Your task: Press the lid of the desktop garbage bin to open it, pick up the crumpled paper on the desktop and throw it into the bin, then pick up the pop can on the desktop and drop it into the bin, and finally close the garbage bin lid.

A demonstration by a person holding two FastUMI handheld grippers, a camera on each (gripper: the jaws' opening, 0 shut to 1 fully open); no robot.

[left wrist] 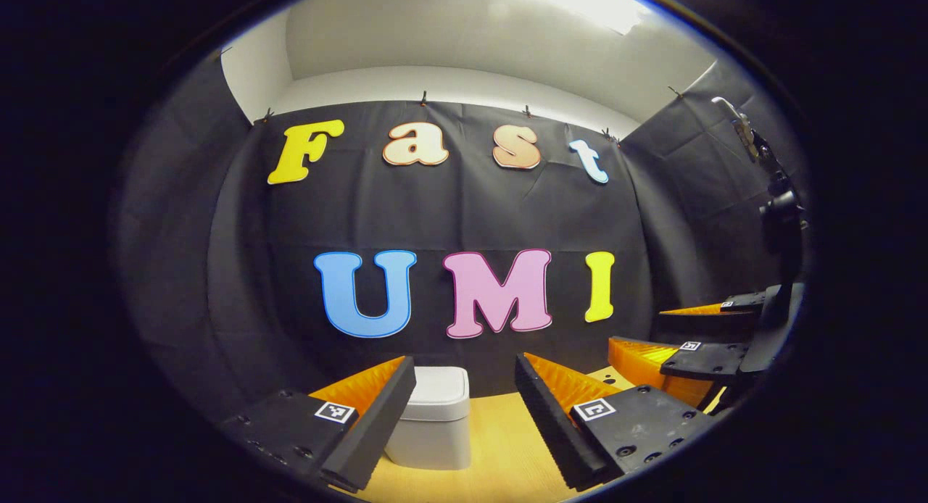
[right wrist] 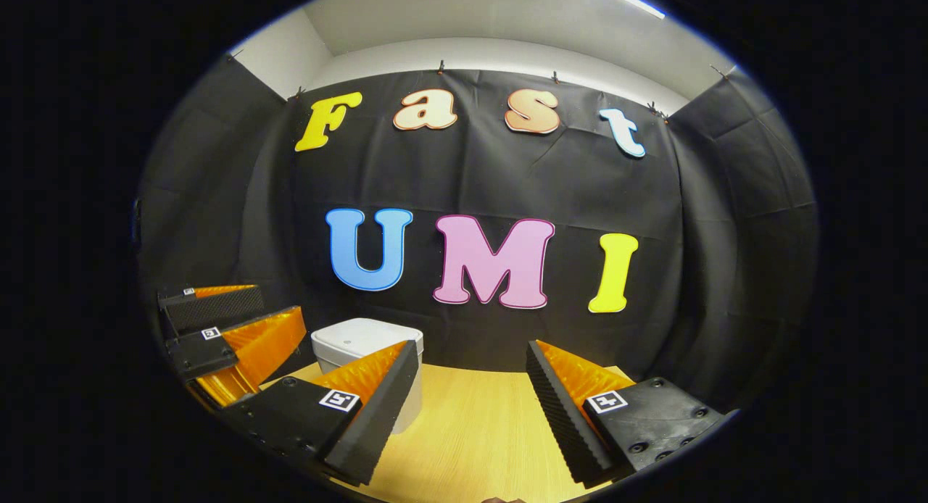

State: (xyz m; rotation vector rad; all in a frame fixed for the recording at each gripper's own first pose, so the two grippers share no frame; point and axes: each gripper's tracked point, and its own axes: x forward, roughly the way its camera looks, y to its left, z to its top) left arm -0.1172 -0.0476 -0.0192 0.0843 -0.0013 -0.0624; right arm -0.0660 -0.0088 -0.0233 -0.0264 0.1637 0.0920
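Note:
A small white garbage bin (left wrist: 433, 420) with its lid down stands on the wooden desktop (left wrist: 500, 452), near the booth's back wall. In the left gripper view my left gripper (left wrist: 464, 383) is open and empty, held above the desk, with the bin partly behind its left finger. The right gripper (left wrist: 692, 336) shows at the right edge of that view, open. In the right gripper view my right gripper (right wrist: 471, 372) is open with nothing between its fingers. The bin (right wrist: 366, 354) sits to the left behind its left finger, and the left gripper (right wrist: 232, 329) hovers open at the far left.
The wooden desktop (right wrist: 478, 430) stretches ahead to the black cloth wall. A dark stand with a metal clamp (left wrist: 779, 213) rises at the right edge of the left gripper view.

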